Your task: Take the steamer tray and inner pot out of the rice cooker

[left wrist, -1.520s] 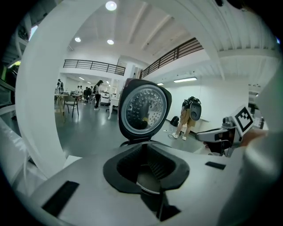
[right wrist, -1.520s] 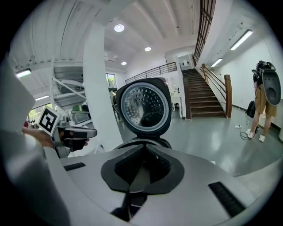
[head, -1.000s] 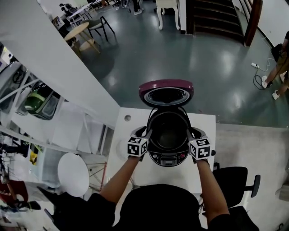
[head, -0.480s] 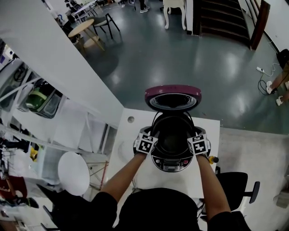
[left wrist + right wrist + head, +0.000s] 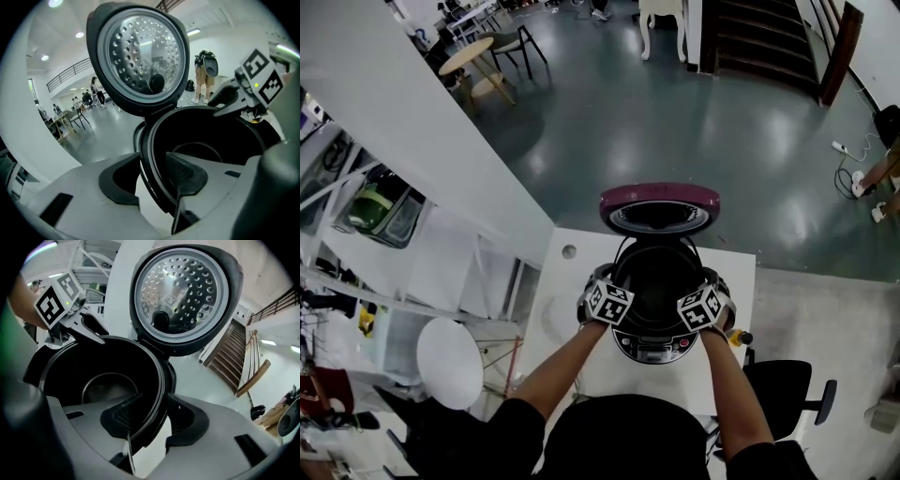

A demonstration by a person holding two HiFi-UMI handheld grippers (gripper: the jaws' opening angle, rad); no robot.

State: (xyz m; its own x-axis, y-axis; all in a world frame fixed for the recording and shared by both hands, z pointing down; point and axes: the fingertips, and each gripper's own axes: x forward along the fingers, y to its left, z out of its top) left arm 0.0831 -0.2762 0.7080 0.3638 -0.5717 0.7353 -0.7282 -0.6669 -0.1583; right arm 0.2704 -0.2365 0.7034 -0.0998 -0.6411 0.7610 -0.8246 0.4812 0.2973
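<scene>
The rice cooker [image 5: 656, 342] stands open on the white table, its maroon lid [image 5: 660, 204] tipped back. Its dark inner pot [image 5: 656, 281] sits inside, and I see down to its bottom [image 5: 101, 387]. My left gripper [image 5: 154, 180] straddles the pot's left rim [image 5: 149, 159], one pad outside and one inside. My right gripper [image 5: 157, 420] straddles the right rim [image 5: 161, 394] the same way. Both sets of jaws have just been opening. They stand open, with a gap between the pads and the rim. In the head view the left gripper [image 5: 607, 298] and right gripper [image 5: 705, 302] flank the pot.
The lid's perforated inner plate [image 5: 140, 51] rises behind the pot. A small round thing [image 5: 569, 251] lies at the table's [image 5: 572, 319] far left. A black chair [image 5: 787, 389] stands to the right, a white round stool [image 5: 450, 361] to the left. Grey floor lies beyond.
Both grippers have come in from the cooker's sides and sunk onto the pot's rim. Their marker cubes have rolled inward.
</scene>
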